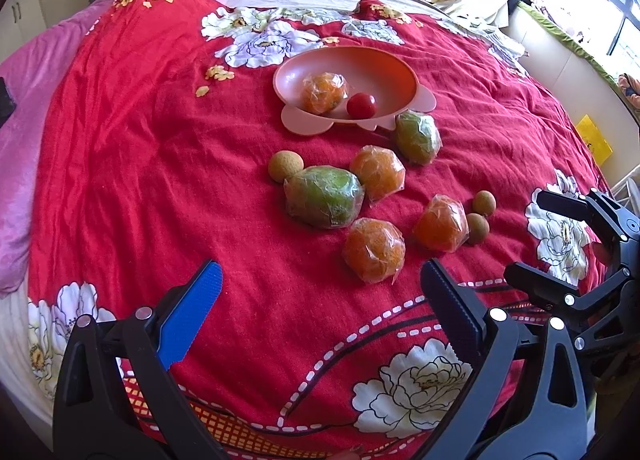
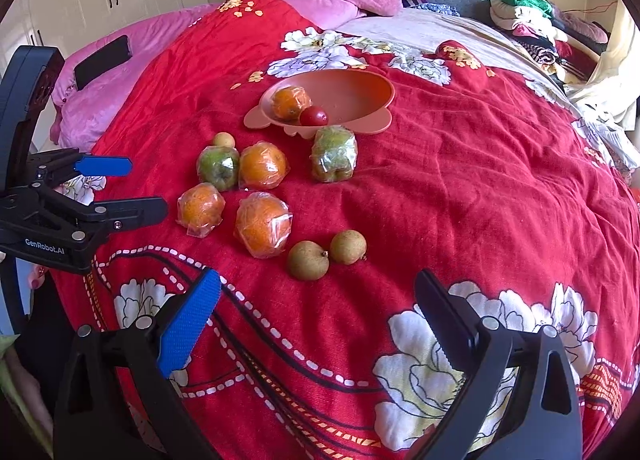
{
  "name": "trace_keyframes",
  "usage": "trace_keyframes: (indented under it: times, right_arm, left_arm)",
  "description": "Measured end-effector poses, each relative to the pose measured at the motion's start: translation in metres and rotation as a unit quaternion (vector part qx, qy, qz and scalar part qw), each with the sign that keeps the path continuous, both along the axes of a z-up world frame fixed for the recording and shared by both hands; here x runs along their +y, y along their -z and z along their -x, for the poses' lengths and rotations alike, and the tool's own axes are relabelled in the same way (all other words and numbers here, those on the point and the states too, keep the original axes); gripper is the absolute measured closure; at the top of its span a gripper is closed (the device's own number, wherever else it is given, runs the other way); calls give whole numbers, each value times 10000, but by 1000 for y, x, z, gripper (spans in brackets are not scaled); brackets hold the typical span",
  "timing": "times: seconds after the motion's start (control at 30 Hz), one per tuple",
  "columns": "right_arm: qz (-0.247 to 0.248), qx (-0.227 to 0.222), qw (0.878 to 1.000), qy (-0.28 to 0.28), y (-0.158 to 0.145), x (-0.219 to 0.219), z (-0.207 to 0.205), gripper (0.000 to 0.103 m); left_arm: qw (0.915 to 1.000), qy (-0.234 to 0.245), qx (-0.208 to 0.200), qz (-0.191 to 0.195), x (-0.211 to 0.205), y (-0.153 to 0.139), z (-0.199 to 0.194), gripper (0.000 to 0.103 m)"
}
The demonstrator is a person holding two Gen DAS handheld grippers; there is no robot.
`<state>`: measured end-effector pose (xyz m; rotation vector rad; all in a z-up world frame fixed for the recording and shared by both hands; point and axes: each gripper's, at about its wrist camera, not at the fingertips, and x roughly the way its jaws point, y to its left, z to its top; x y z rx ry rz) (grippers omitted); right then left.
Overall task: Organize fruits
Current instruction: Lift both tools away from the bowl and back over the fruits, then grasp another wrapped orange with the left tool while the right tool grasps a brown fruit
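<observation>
Pink bowl [image 1: 404,77] holds orange [image 1: 323,93], tomato [image 1: 361,105].

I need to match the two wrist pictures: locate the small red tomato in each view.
Left wrist: red tomato upper centre, in the pink bowl, right of a wrapped orange.
Right wrist: same tomato upper centre, at the bowl's near rim.
Shared landmark: the pink bowl.

The only readable text is "GenRobot.AI", in pale letters. It stands on the black body of the left hand-held gripper [image 2: 122,187], seen from the right wrist.
</observation>
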<state>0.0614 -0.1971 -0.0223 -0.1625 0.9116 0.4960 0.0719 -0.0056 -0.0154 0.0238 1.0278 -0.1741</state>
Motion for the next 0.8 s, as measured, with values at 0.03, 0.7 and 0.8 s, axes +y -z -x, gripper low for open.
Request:
trace_keyframes:
  times: [0.03,0.7,0.8]
  right_arm:
    - [-10,18,10000,-2,1,1,0,7]
    - [-2,315,9992,-240,27,15,-18,73]
    - [38,304,9991,-278,28,16,-22,75]
  left_arm:
    - [10000,1,12,5,0,1,0,10]
    - [9988,358,217,246,-12,16,-4,50]
    - [9985,395,253,294,-14,18,-6,56]
